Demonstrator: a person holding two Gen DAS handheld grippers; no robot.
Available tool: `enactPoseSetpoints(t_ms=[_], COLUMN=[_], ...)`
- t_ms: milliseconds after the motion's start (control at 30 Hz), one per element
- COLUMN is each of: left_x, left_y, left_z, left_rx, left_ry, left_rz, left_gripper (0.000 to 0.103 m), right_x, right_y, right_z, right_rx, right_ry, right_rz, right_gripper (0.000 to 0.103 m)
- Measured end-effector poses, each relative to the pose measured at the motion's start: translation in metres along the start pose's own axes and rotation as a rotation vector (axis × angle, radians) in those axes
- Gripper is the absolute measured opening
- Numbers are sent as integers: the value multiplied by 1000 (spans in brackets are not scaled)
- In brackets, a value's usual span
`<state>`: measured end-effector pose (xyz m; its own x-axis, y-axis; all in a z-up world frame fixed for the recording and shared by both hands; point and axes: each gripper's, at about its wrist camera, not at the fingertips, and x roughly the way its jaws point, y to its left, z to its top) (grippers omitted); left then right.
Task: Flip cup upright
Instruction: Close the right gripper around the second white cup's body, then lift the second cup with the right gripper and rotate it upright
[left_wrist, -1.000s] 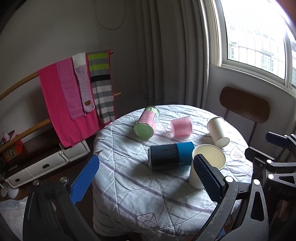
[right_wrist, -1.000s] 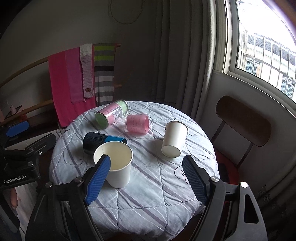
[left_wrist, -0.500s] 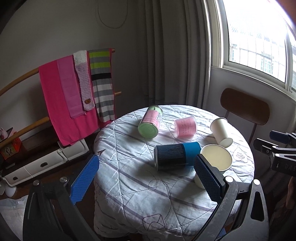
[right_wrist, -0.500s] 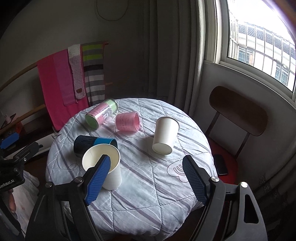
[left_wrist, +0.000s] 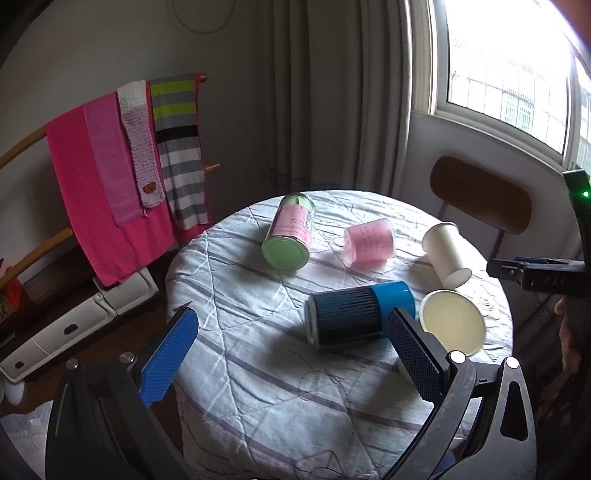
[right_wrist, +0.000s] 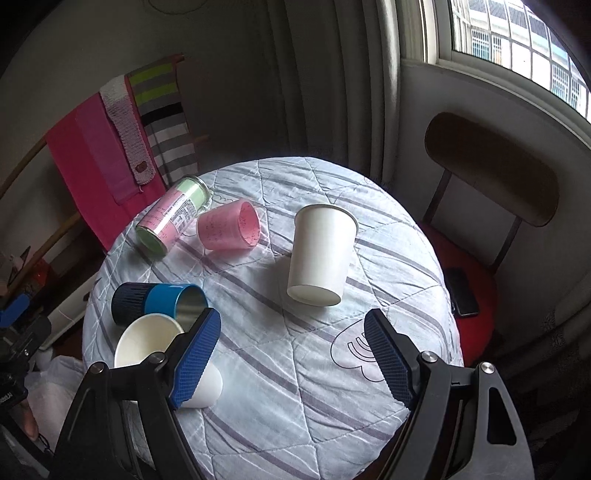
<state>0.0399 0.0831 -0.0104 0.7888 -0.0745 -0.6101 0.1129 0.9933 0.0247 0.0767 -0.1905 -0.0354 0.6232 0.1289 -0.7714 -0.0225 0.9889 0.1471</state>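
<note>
The white paper cup (right_wrist: 320, 254) lay tipped on the quilted tablecloth (right_wrist: 303, 387) toward the window-side edge of the round table, its mouth pointing to the far edge and its closed base facing the right gripper (right_wrist: 291, 354). It looked light, thin-walled and easily crushed, so a gentle pinch across the mid-wall, or just above the stiffer base, seemed the safest hold; a hard squeeze would likely buckle it, and on its side it could roll away. The right gripper hovered above the near edge with its fingers spread wide and nothing between them; the left gripper (left_wrist: 291, 354) was likewise spread and empty over the opposite near side. The right wrist view showed the steel interior of the blue tumbler (right_wrist: 159, 299) and the open mouth of the pink cup (right_wrist: 229, 229), plus a phone (right_wrist: 461, 291) on the red chair seat (right_wrist: 476, 269). The left wrist view instead showed the green jar (left_wrist: 290, 236) end-on, the tumbler's dark ribbed sleeve, and the upright paper cup (left_wrist: 452, 325) standing just beside the tumbler, partly hidden behind a finger pad.
</note>
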Motion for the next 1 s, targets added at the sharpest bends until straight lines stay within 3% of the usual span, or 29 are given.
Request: enactPoseSetpoints(t_ms=[133, 300, 667, 700, 733, 833, 1000], left_x=[11, 27, 47, 47, 47, 48, 48], left_y=[3, 2, -8, -10, -10, -14, -19], left_z=[3, -1, -4, -4, -4, -4, -3], left_rx=[23, 22, 50, 52, 54, 59, 57], left_ry=[4, 44, 91, 91, 91, 94, 96], left_rz=[43, 24, 43, 45, 45, 39, 31], left_gripper=[103, 103, 103, 103, 103, 103, 103], right_x=[27, 68, 121, 122, 124, 120, 86], right_y=[-14, -22, -41, -43, -44, -46, -30], right_z=[19, 41, 67, 68, 69, 65, 43], right_rx=[45, 50, 92, 95, 92, 95, 2], right_ry=[64, 156, 278, 276, 277, 252, 63], right_rz=[-28, -64, -5, 5, 18, 38, 89], right_gripper=[81, 81, 81, 79, 71, 69, 69])
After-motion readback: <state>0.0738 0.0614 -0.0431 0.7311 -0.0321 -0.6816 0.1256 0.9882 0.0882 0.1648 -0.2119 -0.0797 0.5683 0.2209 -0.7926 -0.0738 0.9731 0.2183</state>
